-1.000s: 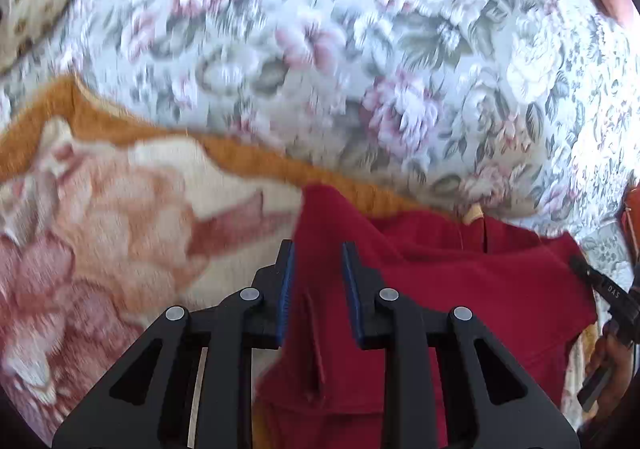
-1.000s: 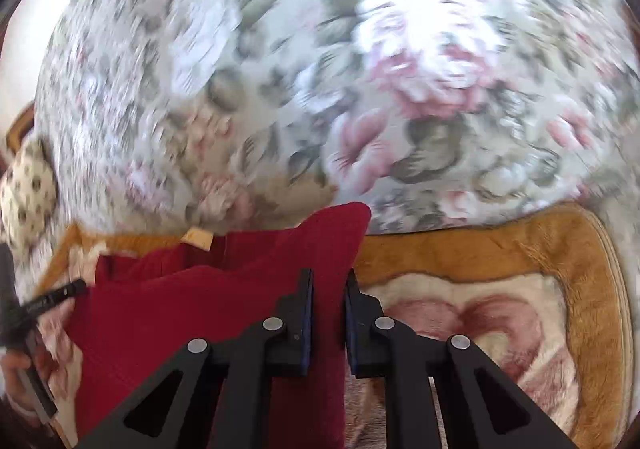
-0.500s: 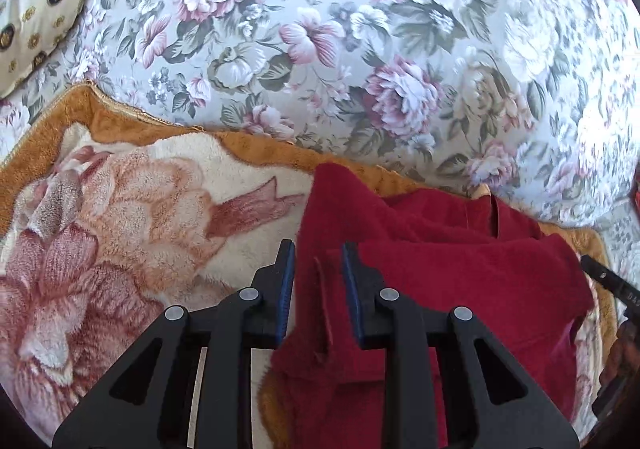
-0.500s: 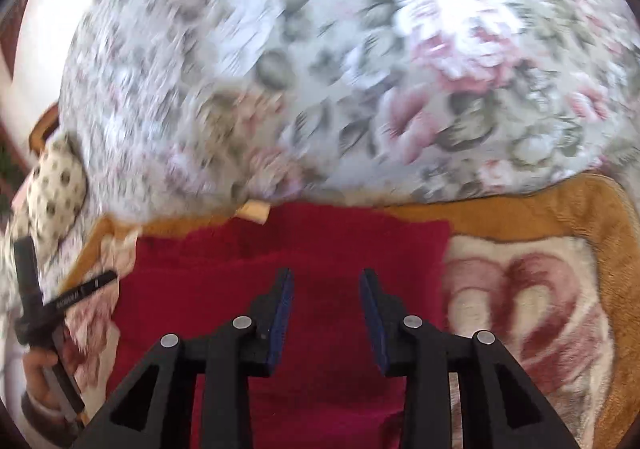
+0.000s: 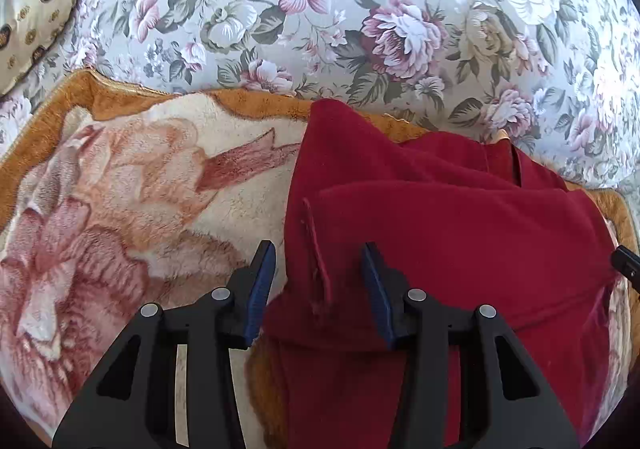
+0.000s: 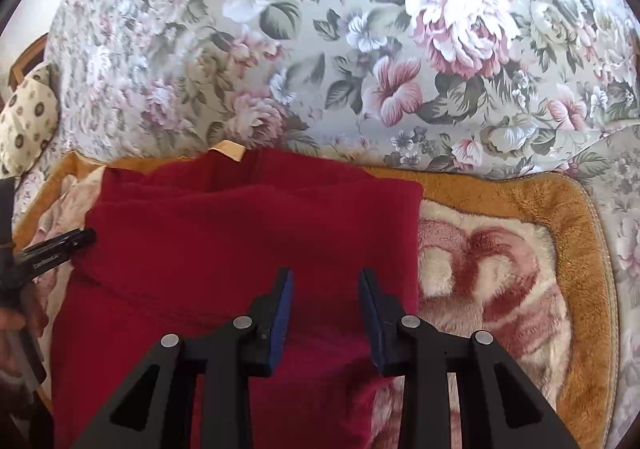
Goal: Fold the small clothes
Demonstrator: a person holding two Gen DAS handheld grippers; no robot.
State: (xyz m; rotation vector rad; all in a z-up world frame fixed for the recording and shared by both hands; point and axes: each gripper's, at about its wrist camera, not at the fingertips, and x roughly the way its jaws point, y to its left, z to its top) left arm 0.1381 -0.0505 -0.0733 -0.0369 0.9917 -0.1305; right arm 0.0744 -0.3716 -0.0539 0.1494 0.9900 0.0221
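- Both hand-held grippers have let go of the red garment since the earlier frames: the left hand-held gripper was pinching a ridge of cloth and its jaws have just been opening.
- Left jaws now stand fairly wide, straddling a loose raised seam at the garment's left edge; the pads do not press on it.
- Right hand-held gripper also opened within that second; its jaws stand moderately apart over the garment's right part, gripping nothing.
- Garment lies folded on a plush blanket with a tan border, spread over a floral bedspread.
- A pale tag shows at the garment's far edge.
- A patterned cushion sits at far left.
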